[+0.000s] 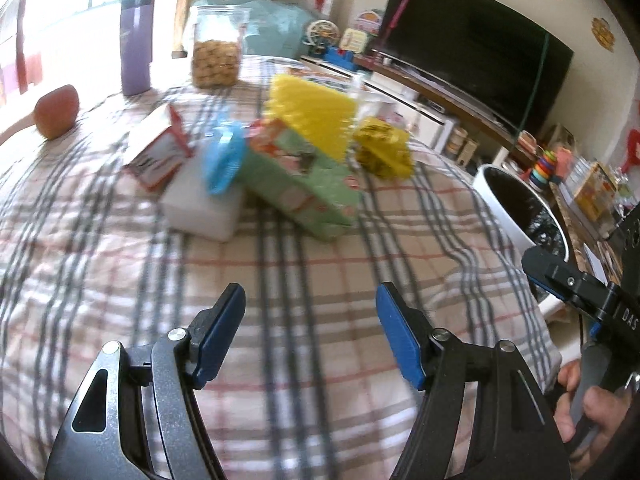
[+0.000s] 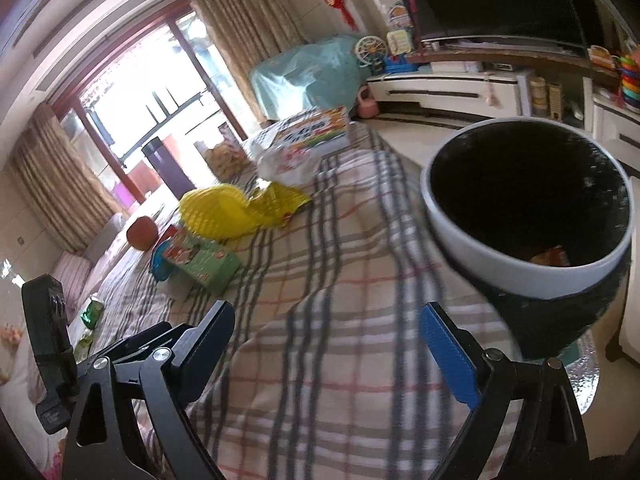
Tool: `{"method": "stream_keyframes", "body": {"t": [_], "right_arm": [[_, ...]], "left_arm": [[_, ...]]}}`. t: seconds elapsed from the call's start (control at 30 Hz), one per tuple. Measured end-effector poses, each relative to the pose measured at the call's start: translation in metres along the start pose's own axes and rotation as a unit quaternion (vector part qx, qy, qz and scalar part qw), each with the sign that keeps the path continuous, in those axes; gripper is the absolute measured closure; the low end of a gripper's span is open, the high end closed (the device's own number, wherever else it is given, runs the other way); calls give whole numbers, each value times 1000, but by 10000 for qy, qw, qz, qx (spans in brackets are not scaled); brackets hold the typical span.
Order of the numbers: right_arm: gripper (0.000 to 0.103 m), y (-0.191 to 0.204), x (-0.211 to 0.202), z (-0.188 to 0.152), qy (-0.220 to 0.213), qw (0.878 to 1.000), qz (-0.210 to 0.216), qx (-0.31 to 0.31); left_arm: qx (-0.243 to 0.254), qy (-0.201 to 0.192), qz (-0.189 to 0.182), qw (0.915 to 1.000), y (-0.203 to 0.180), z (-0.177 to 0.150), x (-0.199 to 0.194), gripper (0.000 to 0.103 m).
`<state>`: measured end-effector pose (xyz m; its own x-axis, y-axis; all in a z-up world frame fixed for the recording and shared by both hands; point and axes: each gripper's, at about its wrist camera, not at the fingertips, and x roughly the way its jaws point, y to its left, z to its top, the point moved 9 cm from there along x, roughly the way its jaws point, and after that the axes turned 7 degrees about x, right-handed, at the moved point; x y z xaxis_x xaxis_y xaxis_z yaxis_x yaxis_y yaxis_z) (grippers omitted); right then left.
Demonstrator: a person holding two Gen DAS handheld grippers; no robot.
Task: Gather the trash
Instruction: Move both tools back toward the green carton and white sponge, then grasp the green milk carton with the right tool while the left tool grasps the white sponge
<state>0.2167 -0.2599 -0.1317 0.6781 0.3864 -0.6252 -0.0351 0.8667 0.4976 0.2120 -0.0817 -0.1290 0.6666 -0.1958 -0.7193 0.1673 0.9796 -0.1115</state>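
Hovering over a plaid tablecloth (image 1: 312,272): left gripper (image 1: 310,300) and right gripper (image 2: 326,320), both with jaws apart and empty. Trash clustered mid-table: 1 green carton (image 1: 304,184), 1 yellow wrapper (image 1: 382,146), 1 blue scrap (image 1: 224,156), 1 red-and-white box (image 1: 158,152). Trash bin (image 2: 524,268), white-rimmed with a dark liner, stands just beside the table edge.

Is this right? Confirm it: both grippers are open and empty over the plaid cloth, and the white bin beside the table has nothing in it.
Not quite: the right wrist view shows something orange at the bottom of the white bin. The rest holds: left gripper and right gripper are open and empty over the plaid cloth.
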Motion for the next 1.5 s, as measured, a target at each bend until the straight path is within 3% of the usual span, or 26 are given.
{"method": "stream_keyframes", "body": {"t": [0.93,1.27,1.5], "right_arm": [[8,72,58,-17,588,9943,547,-705],[9,93,88,-8,777,9888,738,-1039],[10,113,115,-7,1051,9787,847,-1546]], "left_arm": [[-490,71,472,9977,94,8,3,34],[-117,239,283,9992,89,20,26,34],[239,284,132,9992,81,27,39,34]]}}
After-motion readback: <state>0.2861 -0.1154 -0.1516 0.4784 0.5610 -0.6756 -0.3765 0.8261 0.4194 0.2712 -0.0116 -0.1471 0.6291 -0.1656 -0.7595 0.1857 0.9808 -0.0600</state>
